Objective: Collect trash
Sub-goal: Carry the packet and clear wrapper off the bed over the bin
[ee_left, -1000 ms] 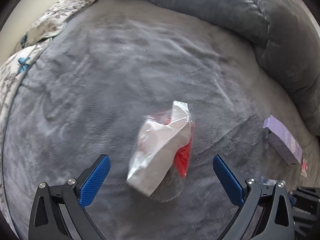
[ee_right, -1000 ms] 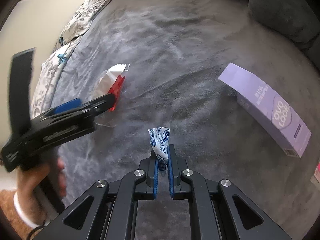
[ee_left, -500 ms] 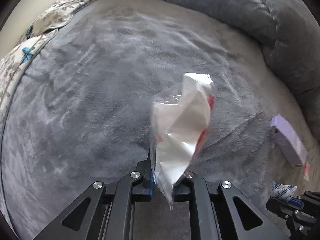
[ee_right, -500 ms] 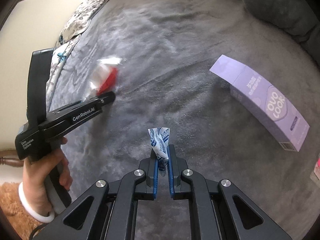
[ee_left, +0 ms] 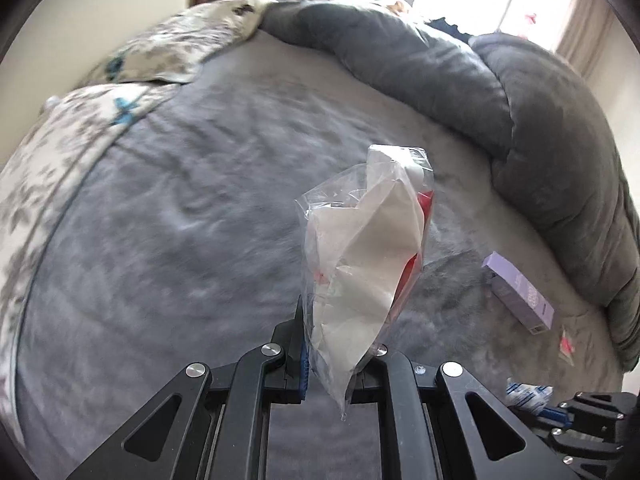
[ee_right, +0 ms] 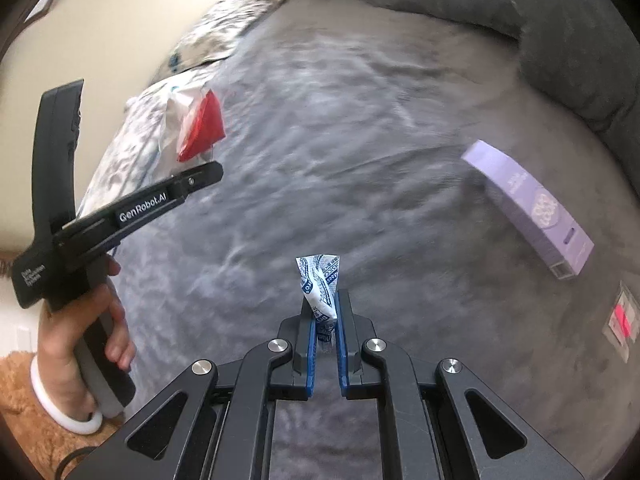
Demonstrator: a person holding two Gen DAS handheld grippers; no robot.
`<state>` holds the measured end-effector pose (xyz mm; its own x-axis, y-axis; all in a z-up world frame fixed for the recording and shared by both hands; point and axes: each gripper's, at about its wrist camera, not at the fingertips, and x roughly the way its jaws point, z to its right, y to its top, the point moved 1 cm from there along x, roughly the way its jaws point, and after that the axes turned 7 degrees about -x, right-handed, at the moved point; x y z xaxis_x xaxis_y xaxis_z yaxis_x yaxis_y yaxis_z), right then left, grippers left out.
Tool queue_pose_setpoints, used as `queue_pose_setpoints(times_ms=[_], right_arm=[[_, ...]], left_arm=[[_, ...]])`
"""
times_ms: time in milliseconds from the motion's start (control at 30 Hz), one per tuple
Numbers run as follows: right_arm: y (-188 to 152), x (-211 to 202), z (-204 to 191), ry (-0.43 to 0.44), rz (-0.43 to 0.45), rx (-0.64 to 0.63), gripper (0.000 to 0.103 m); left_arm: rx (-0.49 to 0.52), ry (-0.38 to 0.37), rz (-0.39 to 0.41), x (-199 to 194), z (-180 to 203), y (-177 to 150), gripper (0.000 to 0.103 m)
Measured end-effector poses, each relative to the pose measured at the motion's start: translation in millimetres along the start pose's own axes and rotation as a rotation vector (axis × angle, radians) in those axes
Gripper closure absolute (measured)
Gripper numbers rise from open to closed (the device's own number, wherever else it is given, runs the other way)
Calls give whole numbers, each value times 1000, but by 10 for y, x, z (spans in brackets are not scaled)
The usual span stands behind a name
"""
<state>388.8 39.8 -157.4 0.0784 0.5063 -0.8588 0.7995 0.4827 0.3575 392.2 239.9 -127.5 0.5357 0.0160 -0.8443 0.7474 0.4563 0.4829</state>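
Observation:
My left gripper [ee_left: 332, 344] is shut on a clear plastic bag [ee_left: 364, 256] with white paper and a red piece inside, held up above the grey blanket [ee_left: 180, 240]. The bag [ee_right: 192, 124] and left gripper [ee_right: 200, 174] also show in the right wrist view. My right gripper [ee_right: 325, 308] is shut on a small blue-and-white wrapper [ee_right: 320, 284], above the blanket. A purple box [ee_right: 528, 208] lies on the blanket to the right, also in the left wrist view [ee_left: 518, 292]. A small clear packet with a pink mark [ee_right: 622, 320] lies beyond it.
A rolled dark grey duvet [ee_left: 480, 92] runs along the far and right side of the bed. Floral pillows [ee_left: 176, 52] lie at the far left. A brown rug [ee_right: 24, 412] shows at the lower left beside the bed.
My left gripper closed on the plastic bag and lifted it off the blanket, tilting upward. My right gripper kept hold of the wrapper and rose a little.

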Motion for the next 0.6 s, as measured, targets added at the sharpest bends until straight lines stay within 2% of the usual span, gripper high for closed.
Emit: queue_pose_setpoints(times_ms=[167,267,367,467,567,600], right_arm=[[-149,-94,-498,47,0,-91,95],[-265,-125,-880,93,-13,-162,95],[-432,-132,-1344,155,-39,-261,95],[-687,-120,-1867,222,-87,-377,95],[-1075,-73,-2392,305,-158,-495,95],[-1206,-54,-2540,328,-181,-528,95]], left_arm=[[-77,44,43,-498,-430,-282,91],[-161,94,86,-870,-843,-526,91],[-279,171,141,-1332,-1298,-964,91],[-414,280,176,-1808,-1756,-1565,91],[-547,381,173,-2232,-2136,-2286,91],[-603,427,165,-2393,-2276,-2618,91]])
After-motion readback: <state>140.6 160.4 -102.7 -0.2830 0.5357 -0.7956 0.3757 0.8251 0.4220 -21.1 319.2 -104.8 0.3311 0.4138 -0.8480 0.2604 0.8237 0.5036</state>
